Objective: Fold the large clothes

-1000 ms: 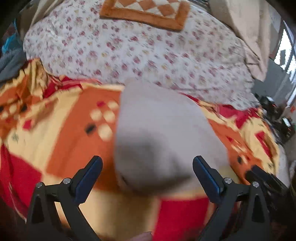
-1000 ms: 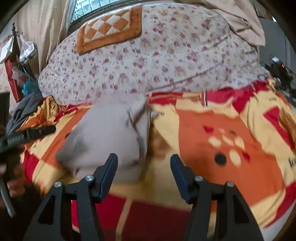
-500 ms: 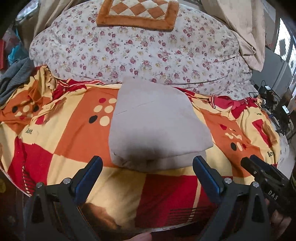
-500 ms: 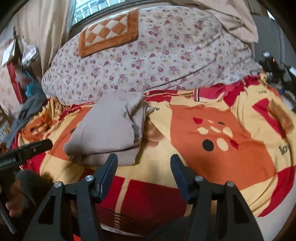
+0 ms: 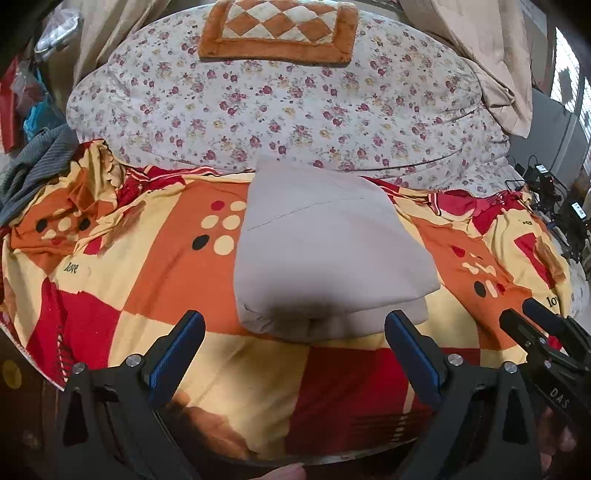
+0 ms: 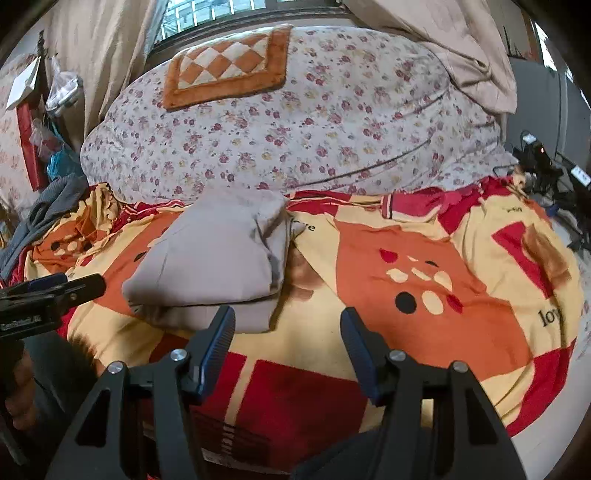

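Observation:
A beige-grey garment (image 5: 328, 258) lies folded into a thick rectangle on the orange, red and yellow bedspread (image 5: 155, 280); it also shows in the right wrist view (image 6: 218, 266), left of centre. My left gripper (image 5: 295, 343) is open and empty, held back from the garment's near edge. My right gripper (image 6: 288, 339) is open and empty, near the garment's front right corner and apart from it. The right gripper also shows at the right edge of the left wrist view (image 5: 546, 339), and the left gripper at the left edge of the right wrist view (image 6: 51, 291).
A big floral quilt (image 5: 280, 107) is heaped behind the garment, with an orange checked mat (image 5: 280, 33) on top. Grey striped cloth (image 5: 33, 170) lies at the far left. Cables and devices (image 5: 554, 199) sit off the bed's right side. The bed's near edge (image 5: 221, 454) is below my grippers.
Both grippers have drawn back from the folded garment toward the bed's near edge. The garment now lies still and sharp; both grippers stay open.

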Available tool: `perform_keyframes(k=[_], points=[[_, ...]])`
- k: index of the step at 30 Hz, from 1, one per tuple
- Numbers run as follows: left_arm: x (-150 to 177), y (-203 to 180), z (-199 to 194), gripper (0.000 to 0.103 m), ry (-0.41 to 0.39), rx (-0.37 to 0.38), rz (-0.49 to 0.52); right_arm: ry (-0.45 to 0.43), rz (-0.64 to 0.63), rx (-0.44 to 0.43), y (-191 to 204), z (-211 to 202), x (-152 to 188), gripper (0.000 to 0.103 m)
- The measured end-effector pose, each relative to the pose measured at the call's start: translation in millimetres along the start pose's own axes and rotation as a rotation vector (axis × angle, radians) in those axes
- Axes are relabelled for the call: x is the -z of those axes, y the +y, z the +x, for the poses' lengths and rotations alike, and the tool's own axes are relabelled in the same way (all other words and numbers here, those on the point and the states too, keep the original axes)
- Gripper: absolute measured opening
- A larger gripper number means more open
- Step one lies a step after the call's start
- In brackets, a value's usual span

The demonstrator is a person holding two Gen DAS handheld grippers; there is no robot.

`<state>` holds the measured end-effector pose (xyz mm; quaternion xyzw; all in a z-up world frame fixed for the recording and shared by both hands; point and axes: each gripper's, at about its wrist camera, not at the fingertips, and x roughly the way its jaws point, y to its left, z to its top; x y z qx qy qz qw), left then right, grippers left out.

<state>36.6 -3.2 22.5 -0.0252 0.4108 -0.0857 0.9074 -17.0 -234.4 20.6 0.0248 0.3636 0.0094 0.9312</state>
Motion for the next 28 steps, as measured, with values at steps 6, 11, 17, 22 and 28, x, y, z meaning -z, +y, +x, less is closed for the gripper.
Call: perform_keyframes(k=[6,11,17,22,28], points=[[0,1,-2,0.090,-0.010,-0.011,0.003,-0.009,-0.015,0.000,10,-6,-5,0.062],[1,1,-3,0.090,-0.010,-0.012,0.004,-0.011,-0.014,-0.001,10,-8,-6,0.062],[1,0,-3,0.090,-0.011,-0.011,0.003,-0.018,-0.016,-0.007,13,-10,-9,0.062],[2,-2,-4,0.090,-0.011,-0.009,0.007,-0.020,-0.017,-0.006,15,-11,-9,0.062],[5,-4,-6,0.090,-0.048,-0.004,0.036,-0.022,-0.019,-0.006,19,-11,-9,0.062]])
